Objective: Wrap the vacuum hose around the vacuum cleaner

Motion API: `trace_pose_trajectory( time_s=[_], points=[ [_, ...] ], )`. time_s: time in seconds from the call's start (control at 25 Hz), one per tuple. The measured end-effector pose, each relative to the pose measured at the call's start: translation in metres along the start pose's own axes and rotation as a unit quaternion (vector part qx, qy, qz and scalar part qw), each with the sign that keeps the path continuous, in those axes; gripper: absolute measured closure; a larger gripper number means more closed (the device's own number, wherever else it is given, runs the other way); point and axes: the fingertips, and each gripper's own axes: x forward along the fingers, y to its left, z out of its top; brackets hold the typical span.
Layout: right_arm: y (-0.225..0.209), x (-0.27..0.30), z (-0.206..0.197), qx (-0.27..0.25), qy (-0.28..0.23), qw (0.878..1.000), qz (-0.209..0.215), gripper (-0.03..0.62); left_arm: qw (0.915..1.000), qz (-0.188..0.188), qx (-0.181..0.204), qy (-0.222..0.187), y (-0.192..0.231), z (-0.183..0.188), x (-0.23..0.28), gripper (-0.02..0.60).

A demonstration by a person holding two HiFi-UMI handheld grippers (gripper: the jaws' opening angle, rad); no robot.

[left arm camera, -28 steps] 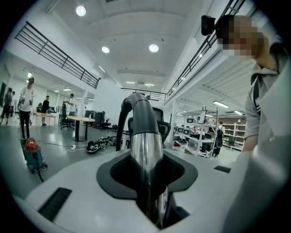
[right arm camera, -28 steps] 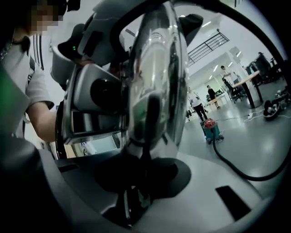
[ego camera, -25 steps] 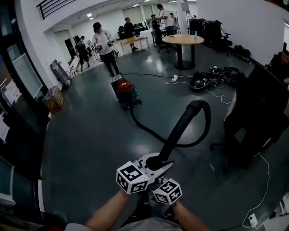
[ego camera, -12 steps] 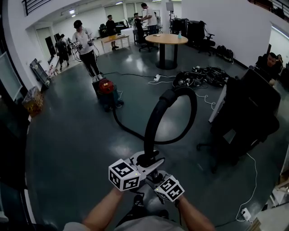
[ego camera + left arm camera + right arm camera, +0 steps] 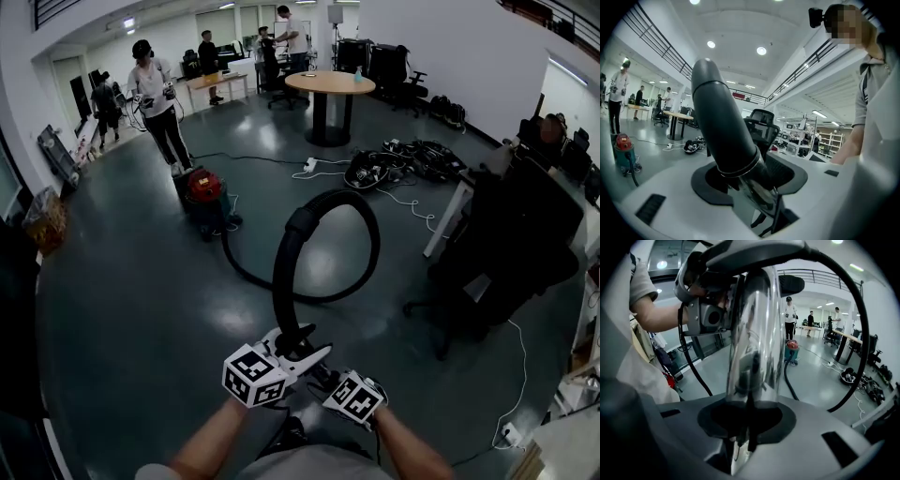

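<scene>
Floor (image 5: 141,309) with the red vacuum cleaner (image 5: 202,192) standing well apart from the person. Its black hose (image 5: 279,281) trails across the floor and arches up to both grippers. Right gripper (image 5: 323,377): clamped narrowly on the chrome tube (image 5: 752,333). Left gripper (image 5: 302,339): jaws just opening, wide around the hose cuff. Step in hand, as judged: gathering hose. The next move calls for carrying it to the cleaner and coiling.

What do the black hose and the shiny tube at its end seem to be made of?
The black hose looks like flexible plastic or rubber with a matte finish: it curves into a full loop without kinking. The shiny tube is probably chromed or polished metal, judging by its bright, mirror-like reflections and rigid, straight shape.
</scene>
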Motion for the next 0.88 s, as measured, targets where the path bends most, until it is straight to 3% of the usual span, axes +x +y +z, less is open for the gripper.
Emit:
trace_pose_trajectory(
  time_s=[0.28, 0.52, 0.68, 0.88],
  points=[
    [-0.021, 0.029, 0.004, -0.022, 0.063, 0.997, -0.027, 0.496, 0.9991, -0.01, 0.026, 0.032, 0.041, -0.017, -0.01, 0.326],
    [-0.05, 0.033, 0.007, -0.048, 0.103, 0.993, -0.036, 0.498, 0.9965, -0.027, 0.026, 0.074, 0.066, -0.029, -0.02, 0.29],
    [-0.087, 0.024, 0.01, -0.048, 0.114, 0.991, -0.045, 0.499, 0.9937, -0.006, 0.033, 0.107, 0.088, -0.038, -0.035, 0.287],
    [-0.125, 0.019, 0.005, -0.049, 0.128, 0.99, -0.037, 0.499, 0.9924, 0.006, 0.059, 0.108, 0.087, -0.023, -0.028, 0.288]
  ],
)
